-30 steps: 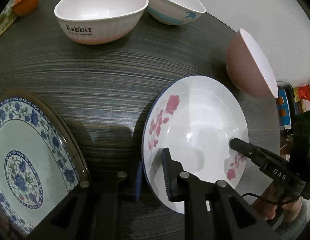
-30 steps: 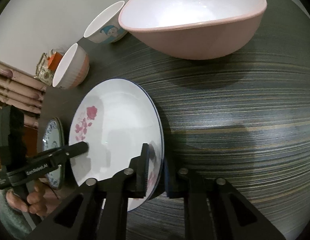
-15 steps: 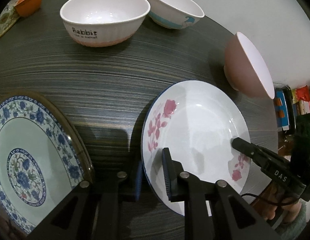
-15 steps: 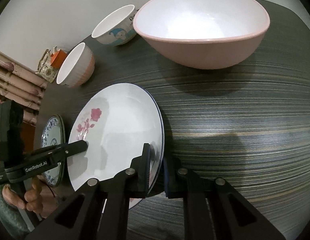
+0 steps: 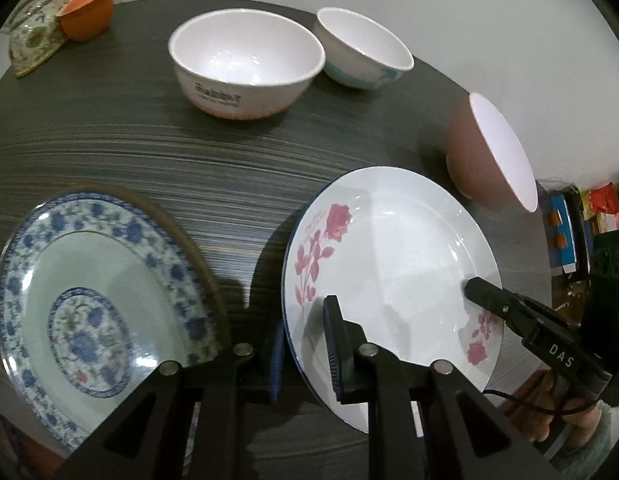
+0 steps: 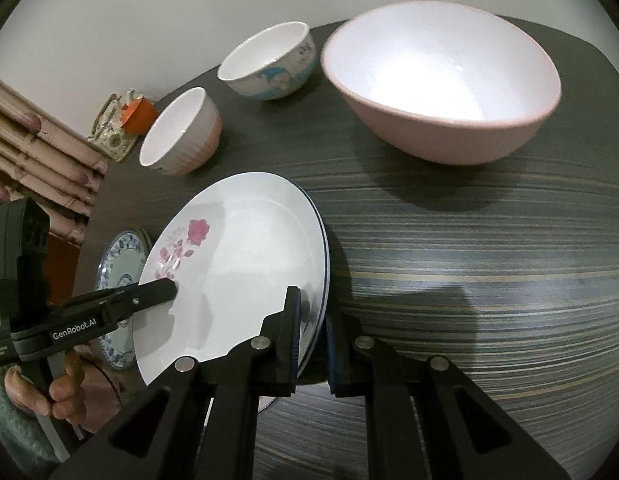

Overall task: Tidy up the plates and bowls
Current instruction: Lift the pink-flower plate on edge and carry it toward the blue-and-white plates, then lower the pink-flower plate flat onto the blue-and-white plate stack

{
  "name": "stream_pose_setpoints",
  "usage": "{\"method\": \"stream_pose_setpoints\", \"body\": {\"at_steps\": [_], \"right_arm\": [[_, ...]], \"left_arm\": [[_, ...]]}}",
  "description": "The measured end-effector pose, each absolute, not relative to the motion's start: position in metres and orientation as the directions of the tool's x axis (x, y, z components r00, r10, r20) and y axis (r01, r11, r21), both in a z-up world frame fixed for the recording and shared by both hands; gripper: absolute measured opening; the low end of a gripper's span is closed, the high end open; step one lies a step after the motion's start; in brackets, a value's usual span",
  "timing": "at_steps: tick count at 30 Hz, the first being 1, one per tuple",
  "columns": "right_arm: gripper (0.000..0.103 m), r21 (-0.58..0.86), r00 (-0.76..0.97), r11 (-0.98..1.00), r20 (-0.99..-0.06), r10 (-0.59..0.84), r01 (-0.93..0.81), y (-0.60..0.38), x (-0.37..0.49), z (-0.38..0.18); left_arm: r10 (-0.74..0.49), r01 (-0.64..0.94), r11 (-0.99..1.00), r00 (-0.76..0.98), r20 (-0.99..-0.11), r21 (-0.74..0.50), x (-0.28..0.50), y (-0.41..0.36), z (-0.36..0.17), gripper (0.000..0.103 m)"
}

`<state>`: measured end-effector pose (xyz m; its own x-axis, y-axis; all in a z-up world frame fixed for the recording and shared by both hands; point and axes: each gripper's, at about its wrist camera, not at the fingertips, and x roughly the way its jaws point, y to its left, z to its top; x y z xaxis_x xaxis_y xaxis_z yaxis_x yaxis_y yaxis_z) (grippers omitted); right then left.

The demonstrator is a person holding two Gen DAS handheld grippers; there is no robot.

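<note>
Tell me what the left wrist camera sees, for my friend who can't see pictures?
Both grippers, the left gripper and the right gripper, pinch opposite rims of a white rose plate over a dark table. A blue flowered plate lies left; three bowls sit behind.

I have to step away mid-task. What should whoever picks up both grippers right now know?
Left gripper: shut on the rose plate's left rim.
Right gripper: shut on the same plate's opposite rim; both hold it just above the table.
Blue-patterned plate lies to the left.
Lettered bowl, blue-banded bowl and large pink bowl stand apart at the back, not nested.
Done: rose plate gripped.
Left, probably: set it on the blue-patterned plate, then nest the bowls.
</note>
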<state>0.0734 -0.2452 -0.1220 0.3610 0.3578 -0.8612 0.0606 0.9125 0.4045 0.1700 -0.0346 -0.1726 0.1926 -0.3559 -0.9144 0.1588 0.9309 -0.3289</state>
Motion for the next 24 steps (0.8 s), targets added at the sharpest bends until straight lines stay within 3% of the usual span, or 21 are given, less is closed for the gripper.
{"method": "stream_pose_setpoints", "body": {"at_steps": [24], "right_arm": [[0.012,0.442,0.328,0.885,-0.823,0.464,-0.145,-0.109,0.095,-0.086]], "left_arm": [[-0.245,-0.043,0.961,0.333,-0.911,-0.274,0.141,0.104,-0.144,0.018]]}}
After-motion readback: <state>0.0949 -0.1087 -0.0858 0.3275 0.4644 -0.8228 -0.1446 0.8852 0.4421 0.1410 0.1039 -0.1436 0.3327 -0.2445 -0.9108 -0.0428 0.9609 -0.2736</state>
